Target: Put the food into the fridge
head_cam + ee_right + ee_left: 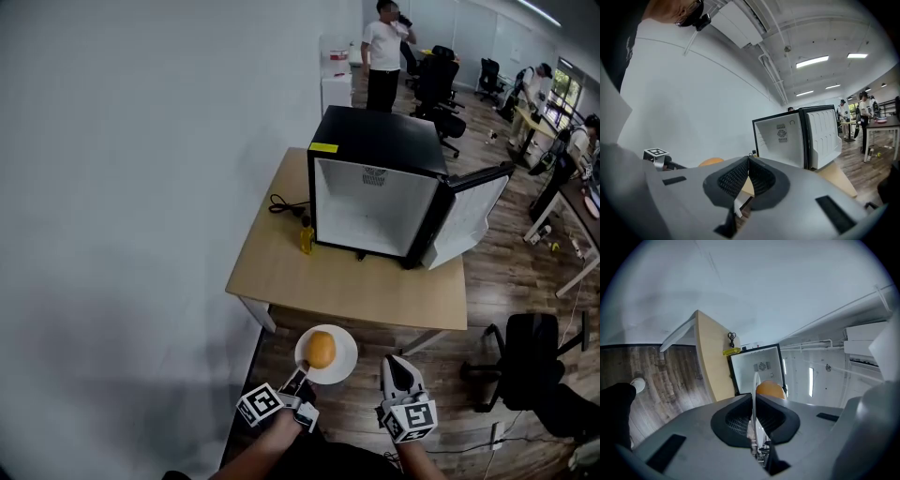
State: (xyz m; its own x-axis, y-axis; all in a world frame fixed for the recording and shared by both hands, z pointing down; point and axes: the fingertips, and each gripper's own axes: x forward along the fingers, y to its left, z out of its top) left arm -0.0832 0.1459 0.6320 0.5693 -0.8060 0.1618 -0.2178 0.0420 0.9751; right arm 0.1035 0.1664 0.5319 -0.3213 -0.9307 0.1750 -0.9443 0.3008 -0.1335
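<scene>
A small black fridge [375, 141] stands on a wooden table [281, 272], its door [469, 220] swung open to the right and its white inside bare. Well short of the table, my left gripper [302, 373] is shut on the near rim of a white plate [344, 364] that carries an orange [322, 349]. In the left gripper view the plate rim [754, 385] runs edge-on between the jaws, with the orange [771, 390] behind it and the fridge [757, 366] beyond. My right gripper [398, 367] hangs beside the plate, shut and empty; its view faces the fridge [783, 138].
A small yellow bottle [307, 238] and a black cable [284, 203] lie on the table left of the fridge. A white wall runs along the left. A black office chair [530, 361] stands at the right, with people and desks further back.
</scene>
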